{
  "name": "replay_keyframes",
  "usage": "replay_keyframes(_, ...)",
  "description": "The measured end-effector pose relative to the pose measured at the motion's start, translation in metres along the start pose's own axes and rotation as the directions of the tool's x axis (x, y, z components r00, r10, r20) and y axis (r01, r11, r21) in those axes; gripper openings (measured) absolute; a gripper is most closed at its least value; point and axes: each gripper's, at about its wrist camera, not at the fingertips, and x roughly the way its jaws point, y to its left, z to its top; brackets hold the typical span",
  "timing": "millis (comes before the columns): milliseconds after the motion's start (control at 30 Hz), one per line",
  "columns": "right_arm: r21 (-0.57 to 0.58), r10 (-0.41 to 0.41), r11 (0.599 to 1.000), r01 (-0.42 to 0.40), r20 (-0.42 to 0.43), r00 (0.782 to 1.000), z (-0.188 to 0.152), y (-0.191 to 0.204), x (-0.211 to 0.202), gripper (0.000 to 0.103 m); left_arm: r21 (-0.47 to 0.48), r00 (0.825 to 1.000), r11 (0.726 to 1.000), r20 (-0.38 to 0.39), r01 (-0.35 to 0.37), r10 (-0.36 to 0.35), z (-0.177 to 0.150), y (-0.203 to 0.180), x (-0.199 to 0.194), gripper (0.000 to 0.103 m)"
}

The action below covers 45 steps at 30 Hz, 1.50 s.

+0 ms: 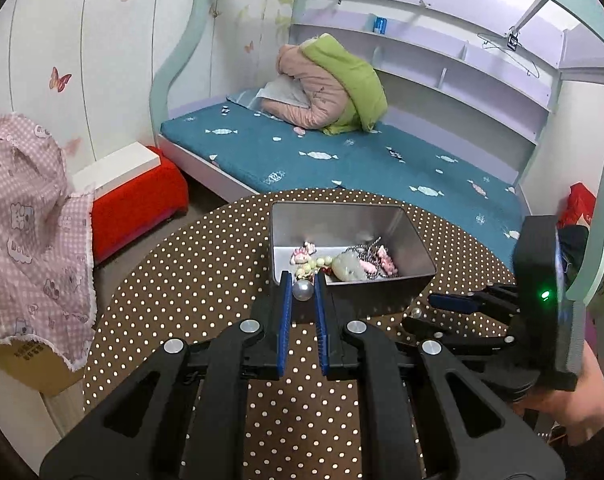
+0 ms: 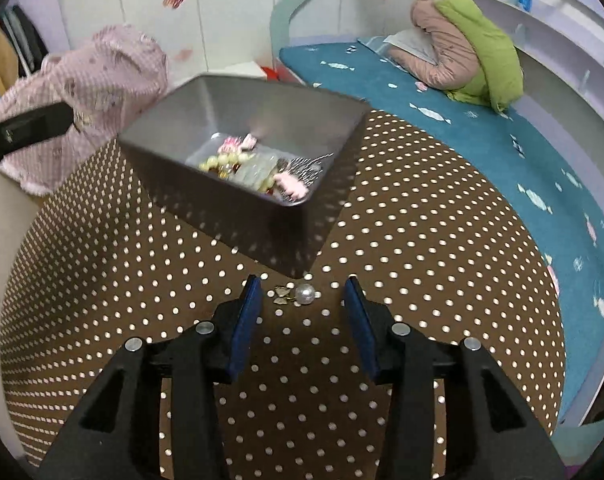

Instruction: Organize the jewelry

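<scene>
Inside, metal tin (image 1: 382, 220) holds mixed jewelry (image 1: 342, 262); left fingers (image 1: 285, 300) pinch pearl (image 1: 303, 291), right fingers (image 2: 249, 304) wide.

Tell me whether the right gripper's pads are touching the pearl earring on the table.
Apart. The right wrist view shows the pearl earring lying on the dotted tablecloth between the right gripper's pads, with cloth visible on both sides.

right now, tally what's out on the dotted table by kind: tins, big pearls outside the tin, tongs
metal tin: 1
big pearls outside it: 2 (held pearl pinched in the left tongs, loose pearl lying between the open right tongs)
tongs: 2
total: 5
</scene>
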Motion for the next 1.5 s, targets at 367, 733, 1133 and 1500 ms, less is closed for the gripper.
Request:
replay_keyframes(367, -0.027, 0.022, 0.999, -0.021, 0.015, 1.000, -0.010, 0.007, -0.009, 0.016, 0.005, 1.000, 1.000, -0.015, 0.002, -0.002, -0.014, -0.001, 0.003, 0.011)
replay_keyframes(733, -0.008, 0.128, 0.992, -0.128, 0.163, 0.978, 0.008, -0.002, -0.103, 0.016, 0.003, 1.000, 1.000, 0.016, -0.001, 0.001, -0.001, -0.001, -0.009, 0.011)
replay_keyframes(1133, 0.022, 0.175, 0.982, -0.188, 0.271, 0.946, 0.097, -0.015, -0.149, 0.016, 0.032, 0.997, 0.999, 0.076, -0.004, 0.001, 0.066, -0.006, -0.022, 0.011)
replay_keyframes(1500, 0.127, 0.176, 0.971, -0.202, 0.189, 0.966, 0.112, -0.031, -0.096, 0.017, 0.026, 1.000, 1.000, 0.019, 0.009, -0.009, 0.100, -0.010, 0.011, 0.011)
